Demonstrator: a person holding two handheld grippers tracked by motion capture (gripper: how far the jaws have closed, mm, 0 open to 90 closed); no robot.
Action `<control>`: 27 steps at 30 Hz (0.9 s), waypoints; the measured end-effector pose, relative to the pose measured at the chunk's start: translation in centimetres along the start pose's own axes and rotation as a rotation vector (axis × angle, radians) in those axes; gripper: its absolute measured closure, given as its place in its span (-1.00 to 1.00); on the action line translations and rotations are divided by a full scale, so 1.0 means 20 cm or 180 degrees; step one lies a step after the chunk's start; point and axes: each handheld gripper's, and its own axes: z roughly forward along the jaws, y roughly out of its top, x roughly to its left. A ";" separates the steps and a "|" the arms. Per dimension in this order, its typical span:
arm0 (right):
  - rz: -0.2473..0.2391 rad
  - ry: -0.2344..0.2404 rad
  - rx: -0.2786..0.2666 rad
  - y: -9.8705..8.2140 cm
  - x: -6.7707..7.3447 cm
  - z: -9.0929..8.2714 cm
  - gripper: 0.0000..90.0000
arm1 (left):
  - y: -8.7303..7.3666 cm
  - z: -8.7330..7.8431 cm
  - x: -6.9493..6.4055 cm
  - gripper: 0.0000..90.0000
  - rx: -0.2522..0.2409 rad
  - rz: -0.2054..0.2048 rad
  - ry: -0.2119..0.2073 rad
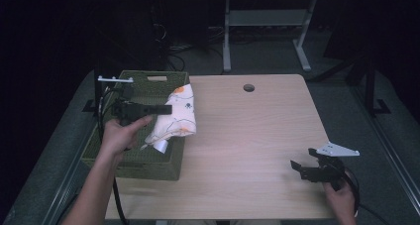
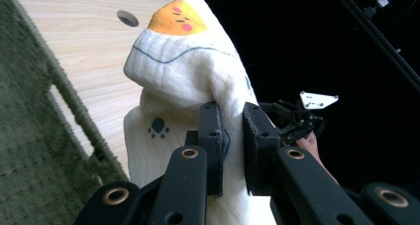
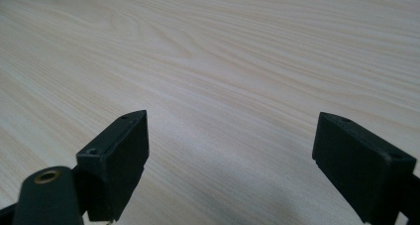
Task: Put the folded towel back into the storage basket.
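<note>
Clenched on a fold of the printed cloth (image 2: 183, 71), the left gripper (image 2: 232, 136) should lift it clear of the green basket (image 1: 106, 153) rim toward 3 o'clock, keeping the pinch firm, while the right gripper (image 3: 230, 150) waits, jaws spread, at 5 o'clock on the table (image 1: 247, 136).

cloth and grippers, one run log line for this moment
left gripper: shut on cloth, held over basket edge | right gripper: open, nothing held, above table
</note>
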 end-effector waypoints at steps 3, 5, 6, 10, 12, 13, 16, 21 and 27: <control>-0.0029 -0.0010 -0.0007 0.00 0.00 0.00 -0.69 | 0.00 -0.03 0.02 0.80 -0.0024 -0.0007 -0.0011; -0.0030 -0.0011 0.0003 0.00 0.00 0.00 -0.69 | 0.00 -0.05 0.02 0.80 -0.0030 -0.0009 -0.0004; -0.0029 -0.0014 0.0006 0.00 0.00 0.00 -0.69 | 0.00 -0.06 0.03 0.80 -0.0034 -0.0014 0.0006; -0.0016 -0.0019 0.0012 0.00 0.00 0.00 -0.69 | 0.00 -0.10 0.06 0.80 -0.0032 -0.0042 0.0026; -0.0013 -0.0025 0.0010 0.00 0.00 0.00 -0.69 | 0.00 -0.11 0.08 0.80 -0.0028 -0.0046 0.0031; -0.0007 -0.0027 0.0008 0.00 0.00 0.00 -0.69 | 0.00 -0.12 0.09 0.80 -0.0035 -0.0051 0.0035; 0.0007 -0.0033 0.0015 0.00 -0.01 0.00 -0.69 | -0.01 -0.14 0.12 0.80 -0.0017 -0.0066 0.0069; 0.0005 -0.0044 0.0026 0.00 -0.01 0.00 -0.69 | -0.01 -0.17 0.18 0.80 0.0015 -0.0061 0.0109; 0.0078 0.0004 0.0008 0.00 -0.01 0.00 -0.69 | -0.02 -0.21 0.25 0.79 0.0038 -0.0090 0.0139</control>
